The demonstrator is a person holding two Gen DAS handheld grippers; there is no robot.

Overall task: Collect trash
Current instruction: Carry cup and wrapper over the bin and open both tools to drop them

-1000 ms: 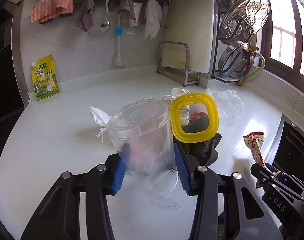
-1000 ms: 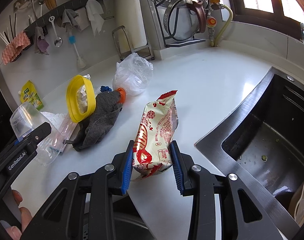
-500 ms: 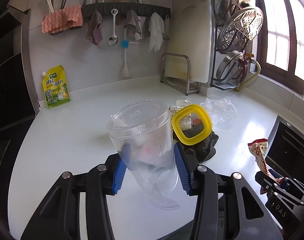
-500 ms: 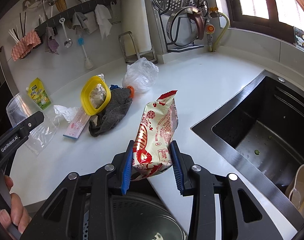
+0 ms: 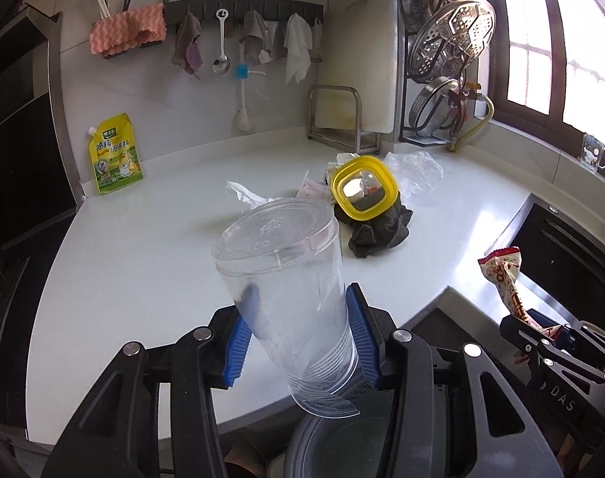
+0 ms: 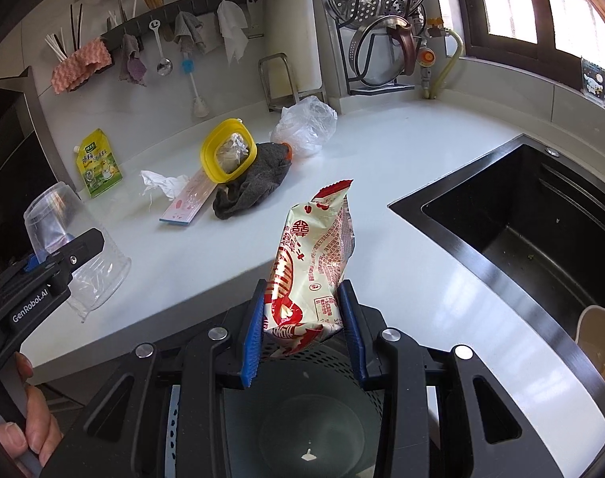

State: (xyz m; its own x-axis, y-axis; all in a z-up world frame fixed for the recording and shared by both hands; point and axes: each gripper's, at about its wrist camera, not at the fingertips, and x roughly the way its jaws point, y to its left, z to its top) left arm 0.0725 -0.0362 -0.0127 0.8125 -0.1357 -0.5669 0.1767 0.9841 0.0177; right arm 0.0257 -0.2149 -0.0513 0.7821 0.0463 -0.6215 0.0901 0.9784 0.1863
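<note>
Left tool (image 5: 298, 334): pads clamped on a clear plastic cup (image 5: 286, 279), upside down, raised above the tabletop (image 5: 143, 247) edge. Right tool (image 6: 302, 334): pads clamped on a red-and-cream snack wrapper (image 6: 314, 255), upright over a perforated bin (image 6: 302, 406).

Both wrist views look down, close, sharing the countertop (image 5: 151, 247).

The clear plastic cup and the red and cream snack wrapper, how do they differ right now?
The clear plastic cup is see-through and rigid; the red and cream snack wrapper is opaque, printed and crumpled. The cup sits base-up and tilted in the left tool; the wrapper stands on end in the right tool. Both are clamped between blue pads, off the white counter.
</note>
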